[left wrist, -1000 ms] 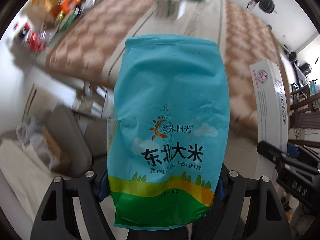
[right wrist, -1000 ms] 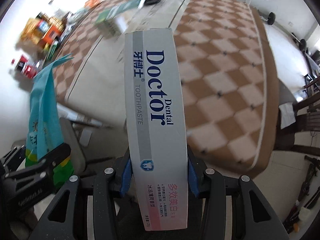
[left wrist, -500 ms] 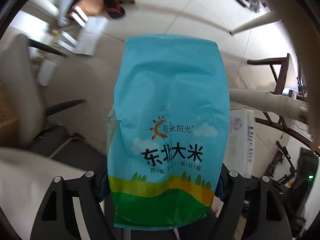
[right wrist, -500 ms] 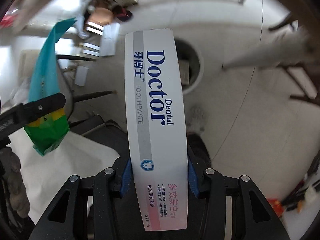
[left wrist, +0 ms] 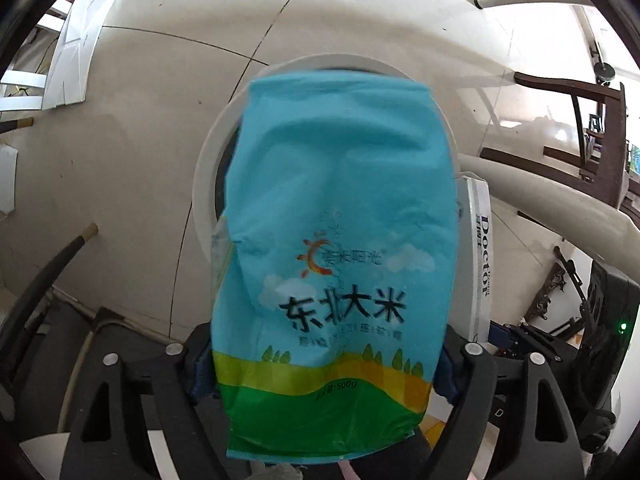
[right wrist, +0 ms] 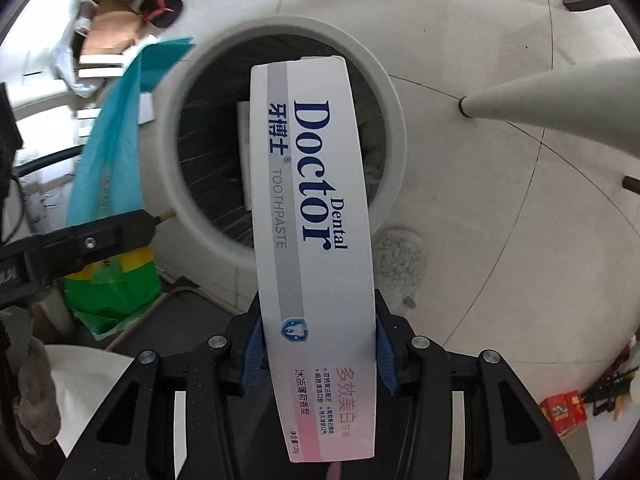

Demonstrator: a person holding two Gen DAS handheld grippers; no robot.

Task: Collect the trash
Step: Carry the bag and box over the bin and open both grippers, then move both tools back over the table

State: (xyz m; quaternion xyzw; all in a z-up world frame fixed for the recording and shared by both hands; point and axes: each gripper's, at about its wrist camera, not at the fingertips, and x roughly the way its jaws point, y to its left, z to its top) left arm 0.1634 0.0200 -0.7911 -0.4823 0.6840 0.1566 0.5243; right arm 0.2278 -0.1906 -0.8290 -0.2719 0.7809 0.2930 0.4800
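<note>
My left gripper clamped on rice bag by lower end, so bag hangs out ahead over bin. My right gripper clamped on toothpaste box same way, far end poking over bin mouth. Both pieces held lengthwise, likely so release drops them straight in. Versus a second ago: checkered table gone from view, both cameras now tipped down at floor, bin directly below.

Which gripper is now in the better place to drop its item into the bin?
Right, probably: the toothpaste box hangs over the bin opening. The rice bag hides most of the opening.
</note>
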